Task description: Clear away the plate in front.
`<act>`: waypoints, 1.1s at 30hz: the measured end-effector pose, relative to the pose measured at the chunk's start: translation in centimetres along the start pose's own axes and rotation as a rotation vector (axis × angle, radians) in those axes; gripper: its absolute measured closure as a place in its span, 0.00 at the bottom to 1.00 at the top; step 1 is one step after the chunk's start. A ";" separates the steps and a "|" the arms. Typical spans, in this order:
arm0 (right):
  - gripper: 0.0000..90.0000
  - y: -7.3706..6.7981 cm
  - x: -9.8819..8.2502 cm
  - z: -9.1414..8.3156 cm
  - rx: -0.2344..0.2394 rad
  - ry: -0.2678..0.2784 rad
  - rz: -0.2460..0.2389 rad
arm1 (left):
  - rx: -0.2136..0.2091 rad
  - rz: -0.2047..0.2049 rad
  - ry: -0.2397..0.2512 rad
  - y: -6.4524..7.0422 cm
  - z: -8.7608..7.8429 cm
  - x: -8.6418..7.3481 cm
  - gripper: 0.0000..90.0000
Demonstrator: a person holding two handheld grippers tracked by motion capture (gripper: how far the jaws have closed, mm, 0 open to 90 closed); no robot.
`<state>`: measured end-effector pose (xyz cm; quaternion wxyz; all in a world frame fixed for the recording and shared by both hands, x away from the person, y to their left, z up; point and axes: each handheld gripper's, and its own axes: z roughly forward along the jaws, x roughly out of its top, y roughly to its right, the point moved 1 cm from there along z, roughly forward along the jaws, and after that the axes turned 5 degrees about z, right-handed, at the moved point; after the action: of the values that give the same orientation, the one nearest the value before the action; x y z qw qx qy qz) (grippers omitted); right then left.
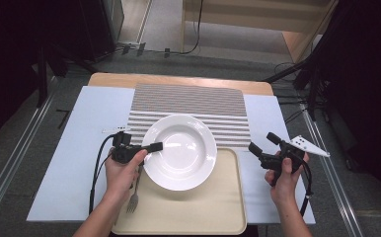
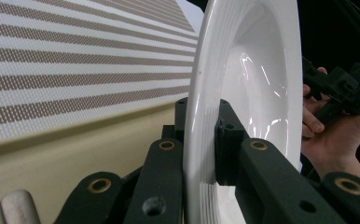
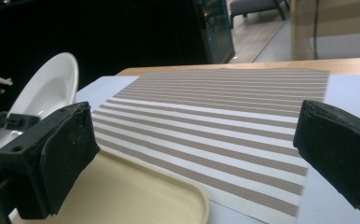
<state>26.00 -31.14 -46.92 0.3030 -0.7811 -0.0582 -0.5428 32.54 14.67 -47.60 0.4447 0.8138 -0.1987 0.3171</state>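
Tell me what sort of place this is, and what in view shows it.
Probably a lab or studio set up for recording table-setting work, not a home dining room. A small table stands on grey carpet between metal rails, cables run across the floor, and a person works a plate with hand-held tongs.

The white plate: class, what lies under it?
Under the white plate, gripped at its rim by the left gripper, lie the striped placemat and beige tray; their parts beneath it are covered.

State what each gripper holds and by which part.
The left gripper is shut on the white plate, clamping its left rim. The right gripper holds nothing; its jaws stand open beside the tray.
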 end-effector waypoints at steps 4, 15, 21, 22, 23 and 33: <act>0.00 0.1 -0.3 -0.9 -0.042 0.004 -0.029 | -0.004 -0.007 -0.008 0.2 -0.3 -0.6 0.91; 0.00 0.9 -1.7 -3.1 -0.113 0.014 -0.054 | -0.016 -0.022 -0.034 0.8 -0.8 -2.2 0.91; 0.00 1.4 -2.6 -4.3 -0.137 0.033 -0.057 | -0.019 -0.033 -0.048 1.1 -1.0 -3.0 0.91; 0.00 1.5 -2.7 -4.5 -0.139 0.033 -0.058 | -0.018 -0.038 -0.053 1.1 -1.0 -3.1 0.91; 0.00 1.6 -2.9 -4.7 -0.145 0.031 -0.059 | -0.015 -0.040 -0.058 1.2 -1.0 -3.3 0.91; 0.00 1.9 -4.1 -5.5 -0.166 0.020 -0.072 | -0.019 -0.059 -0.116 1.2 -1.0 -4.5 0.91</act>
<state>20.66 -34.68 -50.05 0.2181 -0.7956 -0.0383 -0.5640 28.23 15.06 -49.58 0.4494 0.8320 -0.2030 0.2542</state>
